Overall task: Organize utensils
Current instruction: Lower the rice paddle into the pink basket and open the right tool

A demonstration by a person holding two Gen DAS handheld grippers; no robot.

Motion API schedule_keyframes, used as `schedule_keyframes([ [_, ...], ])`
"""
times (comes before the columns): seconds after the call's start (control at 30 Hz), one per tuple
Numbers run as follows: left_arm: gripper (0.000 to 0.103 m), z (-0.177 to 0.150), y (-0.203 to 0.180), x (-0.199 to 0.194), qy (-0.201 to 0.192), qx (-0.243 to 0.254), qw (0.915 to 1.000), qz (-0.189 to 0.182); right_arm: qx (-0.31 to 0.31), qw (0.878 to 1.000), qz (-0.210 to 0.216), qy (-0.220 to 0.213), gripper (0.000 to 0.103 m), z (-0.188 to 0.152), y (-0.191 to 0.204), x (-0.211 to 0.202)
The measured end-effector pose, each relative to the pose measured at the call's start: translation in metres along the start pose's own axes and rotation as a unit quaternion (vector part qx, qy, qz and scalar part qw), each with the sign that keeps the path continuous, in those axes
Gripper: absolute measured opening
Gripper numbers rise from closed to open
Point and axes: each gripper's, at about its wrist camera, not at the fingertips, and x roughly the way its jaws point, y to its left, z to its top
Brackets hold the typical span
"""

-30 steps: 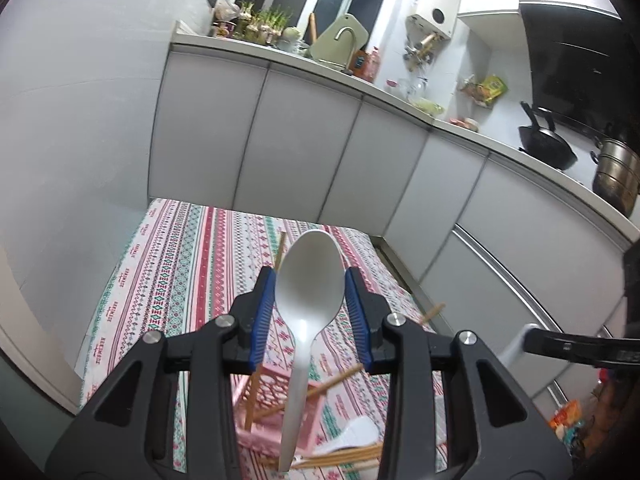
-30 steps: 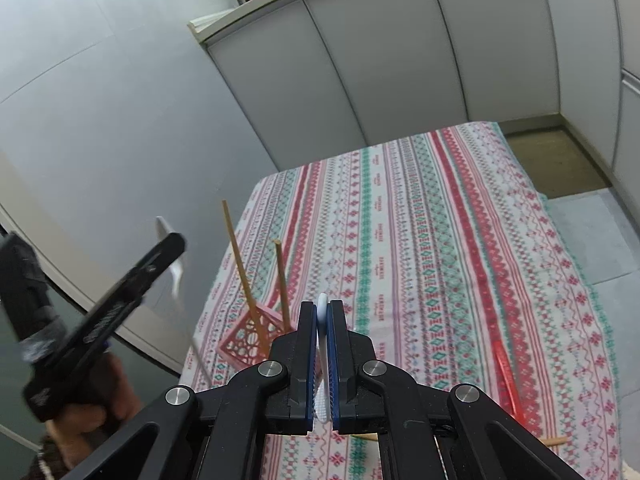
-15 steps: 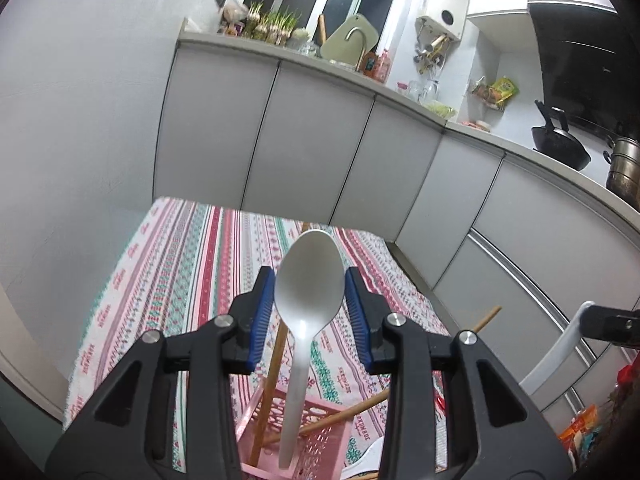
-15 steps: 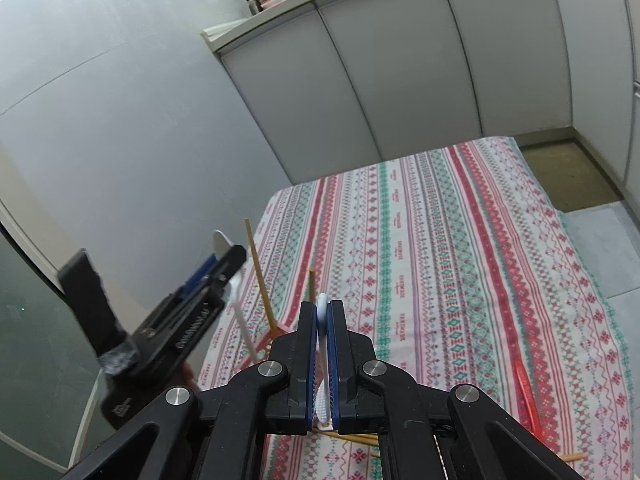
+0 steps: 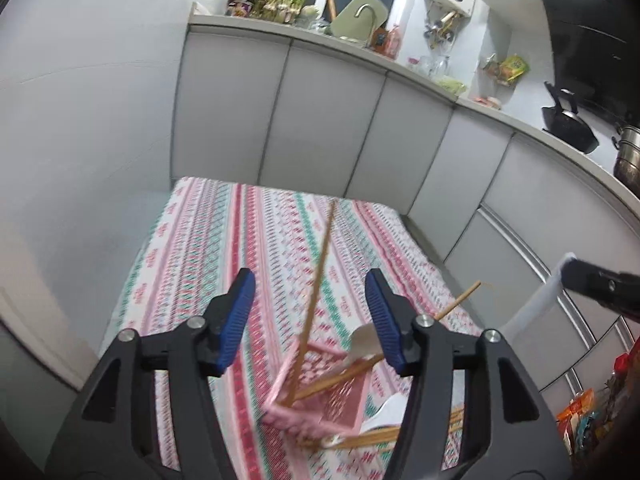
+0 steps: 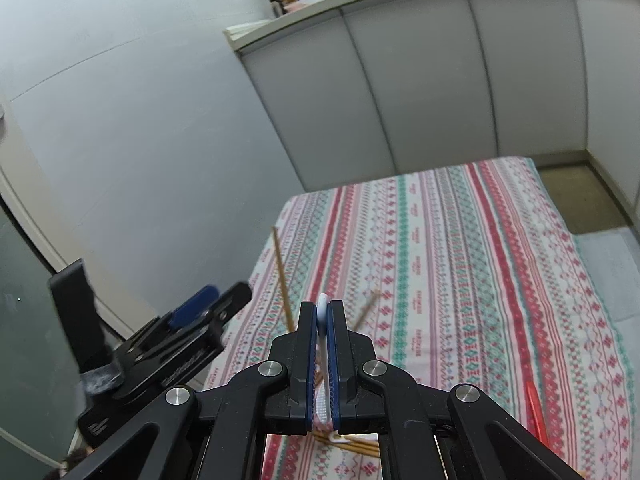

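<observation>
My left gripper (image 5: 309, 280) hovers over a pink lattice basket (image 5: 304, 408), its jaws opening with nothing between them. A white spoon (image 5: 362, 340) leans in the basket beside two upright wooden chopsticks (image 5: 318, 276), its bowl partly hidden behind my right-hand finger. My right gripper (image 6: 322, 306) is shut on a thin white utensil (image 6: 323, 308) held edge-on; what kind it is I cannot tell. In the left wrist view that gripper (image 5: 596, 284) enters from the right edge, with the white handle (image 5: 534, 308) hanging from it. The left gripper (image 6: 200, 308) appears low on the left in the right wrist view.
A striped patterned cloth (image 6: 460, 260) covers the table. More chopsticks (image 6: 356, 446) and another white spoon (image 5: 388, 408) lie by the basket. A red utensil (image 6: 536, 404) lies near the cloth's right edge. Grey cabinets (image 5: 320, 128) and a wall close in the far side.
The left gripper's jaws have spread and the white spoon they held has dropped into the pink basket. The right gripper kept its grip and shifted a little.
</observation>
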Motion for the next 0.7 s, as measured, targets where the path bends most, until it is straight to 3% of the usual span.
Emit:
schedule_keyframes([
  [0.23, 0.067, -0.005, 0.020, -0.011, 0.062, -0.025, 0.9964, 0.052, -0.018, 1.000, 0.005, 0.006, 0.004, 0.001, 0.016, 0.028],
  [0.43, 0.069, -0.019, 0.031, -0.006, 0.125, -0.017, 0.9861, 0.108, -0.031, 0.999, -0.005, 0.037, 0.004, -0.004, 0.025, 0.067],
  [0.7, 0.069, -0.026, 0.041, 0.000, 0.161, -0.022, 0.9802, 0.113, -0.045, 0.996, -0.008, 0.075, 0.005, -0.015, 0.036, 0.113],
])
